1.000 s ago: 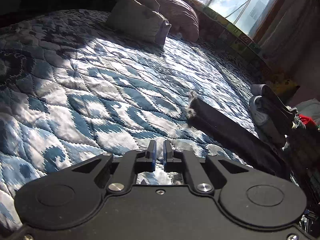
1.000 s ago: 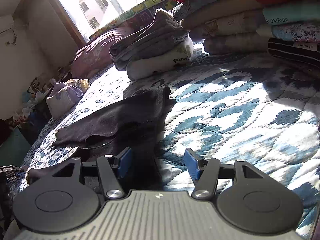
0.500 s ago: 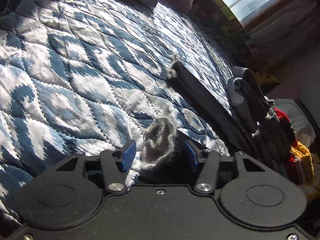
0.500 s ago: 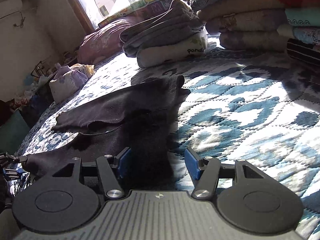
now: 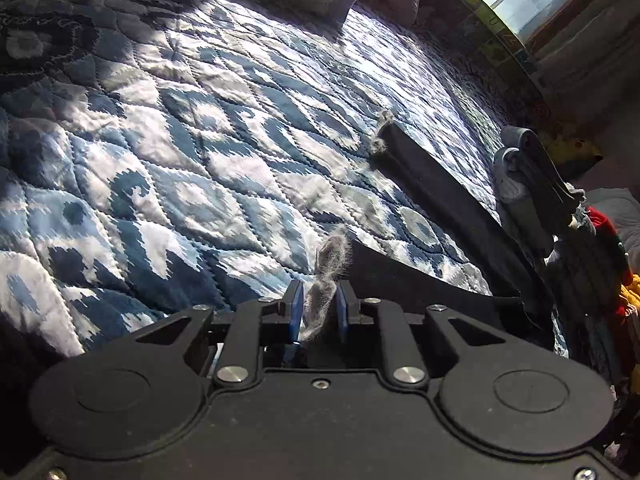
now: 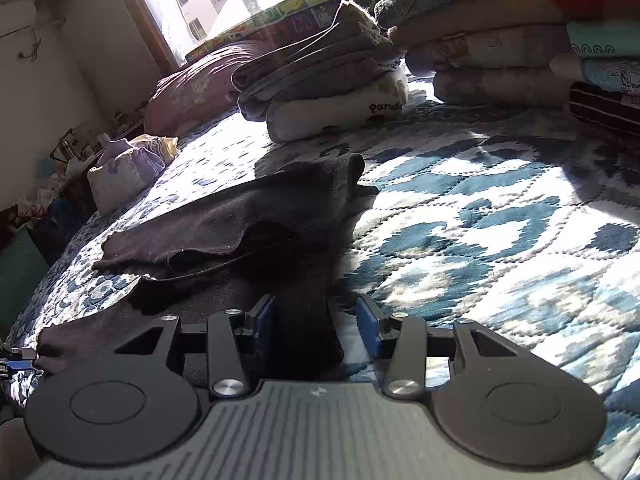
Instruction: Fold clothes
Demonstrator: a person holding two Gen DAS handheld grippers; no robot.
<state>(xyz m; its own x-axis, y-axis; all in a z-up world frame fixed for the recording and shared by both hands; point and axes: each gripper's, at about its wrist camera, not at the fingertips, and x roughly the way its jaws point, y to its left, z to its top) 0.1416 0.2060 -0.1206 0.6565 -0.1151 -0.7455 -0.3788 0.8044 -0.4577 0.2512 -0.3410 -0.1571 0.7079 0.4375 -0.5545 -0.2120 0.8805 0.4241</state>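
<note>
Dark garment [image 6: 240,220] edge pinched, hidden inside left tool [image 5: 318,310].

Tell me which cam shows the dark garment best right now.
Right wrist. It shows the dark garment spread across the quilt, with the open right gripper straddling one edge. Left wrist shows only a foreshortened strip and the fuzzy corner pinched in the left gripper.

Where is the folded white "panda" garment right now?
In the right wrist view the white panda garment sits upper centre on the quilt, bottom of a small grey pile, beyond the dark garment.
</note>
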